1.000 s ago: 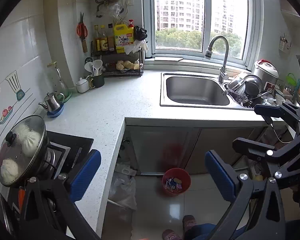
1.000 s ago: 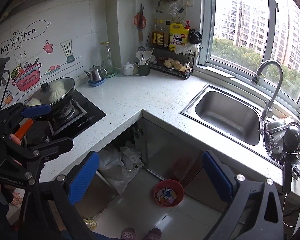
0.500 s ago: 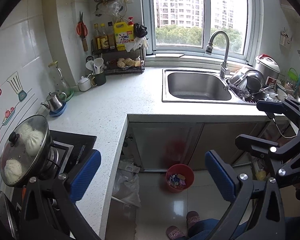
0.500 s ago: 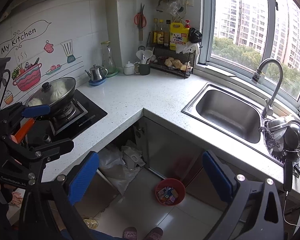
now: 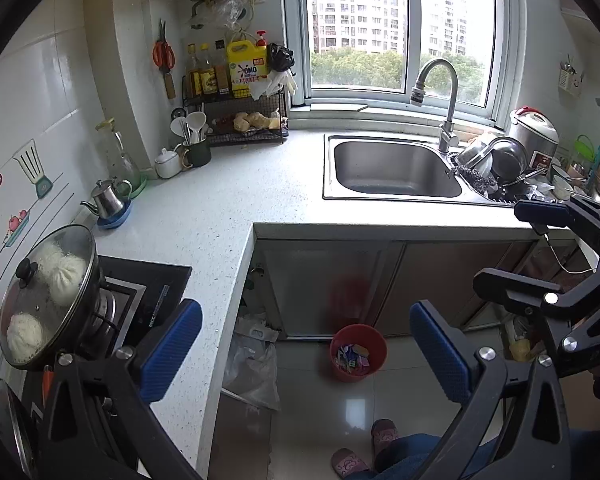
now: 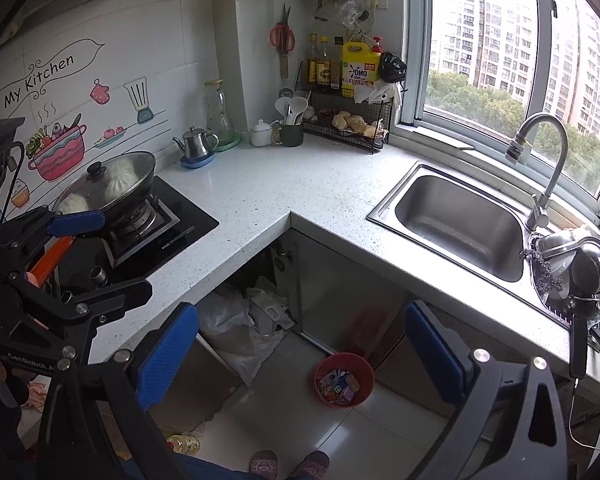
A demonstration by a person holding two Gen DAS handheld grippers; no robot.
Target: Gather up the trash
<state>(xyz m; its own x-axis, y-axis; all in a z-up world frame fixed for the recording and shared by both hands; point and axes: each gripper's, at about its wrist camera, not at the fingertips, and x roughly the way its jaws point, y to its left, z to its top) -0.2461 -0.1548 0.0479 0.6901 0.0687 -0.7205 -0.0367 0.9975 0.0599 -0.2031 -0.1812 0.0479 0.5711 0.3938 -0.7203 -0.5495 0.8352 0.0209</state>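
A red trash bin [image 5: 358, 352] holding several colourful wrappers stands on the floor below the sink cabinet; it also shows in the right wrist view [image 6: 343, 378]. My left gripper [image 5: 306, 354] is open and empty, held high over the floor in front of the counter corner. My right gripper [image 6: 302, 356] is open and empty too, at about the same height. Each gripper shows in the other's view, the right one [image 5: 540, 252] at the right edge, the left one [image 6: 96, 252] at the left edge. The white counter [image 5: 204, 208] carries no loose trash that I can make out.
A lidded pan of buns [image 5: 48, 296] sits on the black stove. A steel sink [image 5: 392, 168] with tap, dishes [image 5: 500, 164] and a rice cooker lies right. A kettle [image 5: 108, 200], cup of utensils and bottle rack [image 5: 236, 120] line the back wall. Plastic bags [image 6: 244, 328] fill the open cabinet.
Both grippers have stayed open and empty. The left view has drifted slightly left and back, so the bin and sink sit a little further right in it. The right view is almost unchanged.
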